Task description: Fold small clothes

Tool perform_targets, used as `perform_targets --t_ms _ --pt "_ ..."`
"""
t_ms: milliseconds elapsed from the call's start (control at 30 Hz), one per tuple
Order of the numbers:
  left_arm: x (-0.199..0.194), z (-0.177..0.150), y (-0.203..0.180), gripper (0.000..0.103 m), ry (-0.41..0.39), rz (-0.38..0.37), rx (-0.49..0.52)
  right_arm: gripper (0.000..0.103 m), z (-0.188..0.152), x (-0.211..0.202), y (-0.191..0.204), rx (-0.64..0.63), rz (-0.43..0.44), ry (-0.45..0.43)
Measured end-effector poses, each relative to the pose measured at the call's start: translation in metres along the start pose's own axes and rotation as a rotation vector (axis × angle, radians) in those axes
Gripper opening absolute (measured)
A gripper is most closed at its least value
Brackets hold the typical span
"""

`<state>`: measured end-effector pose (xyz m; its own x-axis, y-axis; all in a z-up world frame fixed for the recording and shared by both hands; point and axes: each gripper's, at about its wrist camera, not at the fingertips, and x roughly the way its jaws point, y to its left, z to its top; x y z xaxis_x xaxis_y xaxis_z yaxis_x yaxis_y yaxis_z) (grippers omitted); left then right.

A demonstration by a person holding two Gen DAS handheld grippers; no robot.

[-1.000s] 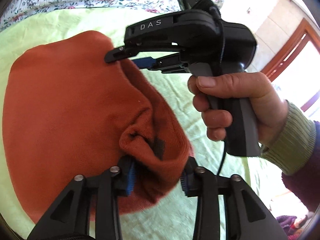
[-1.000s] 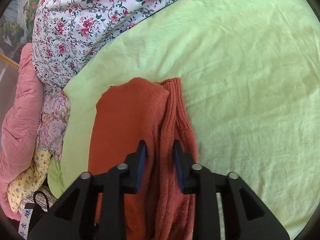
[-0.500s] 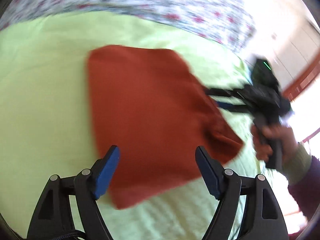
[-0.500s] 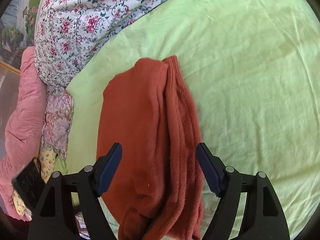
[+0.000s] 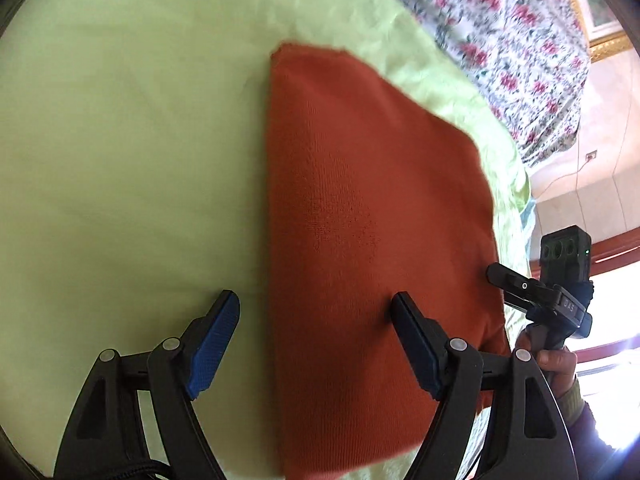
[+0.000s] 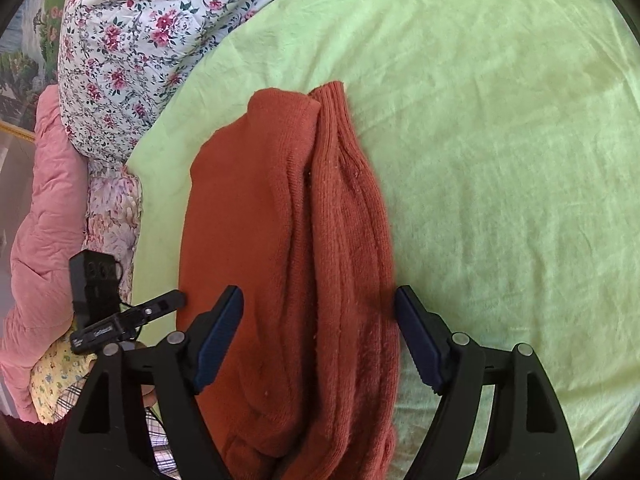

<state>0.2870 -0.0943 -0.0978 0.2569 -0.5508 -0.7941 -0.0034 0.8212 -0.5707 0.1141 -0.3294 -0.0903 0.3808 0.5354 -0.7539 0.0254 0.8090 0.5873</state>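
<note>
A rust-orange knit garment lies folded flat on the light green sheet. In the right wrist view the garment shows stacked folded layers with a ribbed edge on the right. My left gripper is open and empty, its jaws wide apart above the garment's near left edge. My right gripper is open and empty, its jaws straddling the garment without touching it. The right gripper also shows at the garment's right edge in the left wrist view. The left gripper shows at the left in the right wrist view.
A floral quilt lies at the far side of the sheet. A pink padded blanket and a pile of patterned clothes sit to the left of the sheet. A wall and wooden window frame stand beyond the bed's edge.
Both grippers have let go of the garment, opened wide and drawn back. The garment has dropped flat onto the sheet in its folded shape.
</note>
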Motion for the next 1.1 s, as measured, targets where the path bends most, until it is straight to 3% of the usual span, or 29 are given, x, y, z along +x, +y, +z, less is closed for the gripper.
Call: perform_targets --t_ms 67,100,133,167,200,300,500,800,1000,1100 --pt "0.010 0.004 -0.006 0.084 0.003 -0.010 0.021 0.076 0.001 0.007 -0.002 0.005 0.015 0.011" --pt "0.014 0.006 -0.009 0.080 -0.005 -0.006 0.038 0.065 0.000 0.009 -0.002 0.005 0.019 0.014" --pt "0.015 0.007 -0.014 0.069 -0.020 -0.004 0.062 0.046 -0.001 0.013 -0.002 0.008 0.021 0.021" --pt "0.013 0.005 -0.016 0.042 -0.020 -0.013 0.081 0.041 -0.002 0.017 -0.004 0.023 0.031 0.041" --pt "0.013 0.004 -0.019 0.031 -0.021 -0.016 0.089 0.036 -0.003 0.018 -0.005 0.036 0.042 0.041" --pt "-0.002 -0.001 -0.024 0.023 -0.057 -0.045 0.117 0.030 -0.007 0.012 0.003 0.030 0.047 0.013" --pt "-0.058 -0.026 -0.023 0.021 -0.109 -0.069 0.138 0.027 -0.019 0.004 0.042 -0.016 0.121 -0.004" --pt "-0.159 -0.097 0.049 0.021 -0.215 0.021 0.029 0.027 -0.049 0.065 0.123 -0.125 0.261 0.111" --pt "-0.158 -0.125 0.118 0.023 -0.219 0.045 -0.116 0.027 -0.059 0.125 0.146 -0.167 0.257 0.201" --pt "-0.149 -0.121 0.141 0.036 -0.180 0.007 -0.167 0.031 -0.057 0.136 0.136 -0.153 0.204 0.220"
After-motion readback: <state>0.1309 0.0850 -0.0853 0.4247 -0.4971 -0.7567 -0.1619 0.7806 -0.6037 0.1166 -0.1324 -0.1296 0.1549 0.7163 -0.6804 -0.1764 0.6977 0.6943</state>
